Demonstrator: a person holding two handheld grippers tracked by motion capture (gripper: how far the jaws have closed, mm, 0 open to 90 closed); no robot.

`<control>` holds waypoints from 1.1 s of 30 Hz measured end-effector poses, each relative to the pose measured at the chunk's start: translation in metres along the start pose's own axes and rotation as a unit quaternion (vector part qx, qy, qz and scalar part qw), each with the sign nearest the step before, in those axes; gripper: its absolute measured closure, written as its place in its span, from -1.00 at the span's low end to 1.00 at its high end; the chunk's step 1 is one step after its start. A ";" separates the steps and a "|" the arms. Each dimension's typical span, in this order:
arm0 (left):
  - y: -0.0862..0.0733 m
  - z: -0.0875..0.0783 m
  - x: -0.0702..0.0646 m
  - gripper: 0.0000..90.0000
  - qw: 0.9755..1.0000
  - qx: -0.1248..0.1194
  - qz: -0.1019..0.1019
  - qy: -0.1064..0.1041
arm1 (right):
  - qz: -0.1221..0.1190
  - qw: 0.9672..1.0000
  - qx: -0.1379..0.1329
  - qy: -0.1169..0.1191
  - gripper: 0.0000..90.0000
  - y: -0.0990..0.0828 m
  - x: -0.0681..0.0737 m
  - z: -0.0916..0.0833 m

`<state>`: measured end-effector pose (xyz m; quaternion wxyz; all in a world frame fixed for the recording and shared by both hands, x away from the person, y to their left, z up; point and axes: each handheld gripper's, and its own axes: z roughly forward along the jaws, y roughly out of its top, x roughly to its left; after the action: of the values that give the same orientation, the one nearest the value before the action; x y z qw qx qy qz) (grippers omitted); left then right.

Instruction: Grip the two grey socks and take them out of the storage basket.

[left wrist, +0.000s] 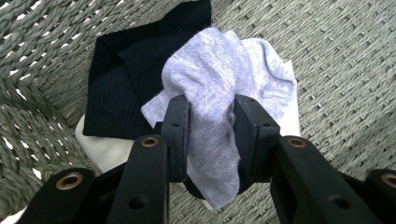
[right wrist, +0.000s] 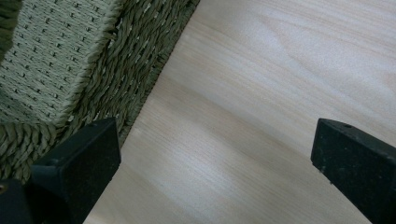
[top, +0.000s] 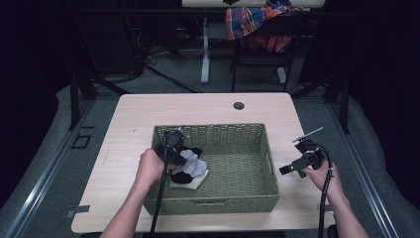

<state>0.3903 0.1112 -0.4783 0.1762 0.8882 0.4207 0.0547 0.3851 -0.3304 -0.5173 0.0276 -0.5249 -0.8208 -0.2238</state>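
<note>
On a pale wooden table (top: 133, 114) sits a green woven basket (top: 247, 134), seen from above. At the basket's left end lies a small heap of socks: a grey sock (left wrist: 219, 88) on top, a black sock (left wrist: 121, 88) under and behind it, and a white cloth (left wrist: 105, 147) beneath both.

A person's left hand reaches into that end with the left gripper (left wrist: 211, 135), which points down at the heap. Seen from the camera riding on it, its two black jaws pinch a bunched fold of the grey sock between their pads, and the fabric bulges out above and hangs below them. The sock's far part rests on the black sock and the white cloth.

Just beyond the basket's right wall, the person's right hand holds the right gripper (top: 297, 168) above bare table, well apart from the socks. Its jaws stand spread wide with nothing between them; its own camera shows wood grain and the basket's corner beside one jaw.
</note>
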 end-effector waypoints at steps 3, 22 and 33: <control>-0.001 -0.002 0.000 0.54 1.000 -0.001 0.000 0.001 | -0.006 1.000 0.006 0.002 -0.97 0.001 -0.001 -0.001; 0.014 0.002 -0.004 -0.08 0.999 0.000 0.011 0.044 | 0.002 1.000 0.002 0.001 -0.97 0.000 0.001 0.001; 0.024 0.012 -0.013 0.44 0.996 0.010 0.051 0.068 | -0.012 1.000 0.020 0.003 -0.97 0.001 -0.001 -0.001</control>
<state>0.4019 0.0840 -0.4804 0.1354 0.9045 0.3861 0.1202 0.3865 -0.3310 -0.5164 0.0378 -0.5137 -0.8311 -0.2096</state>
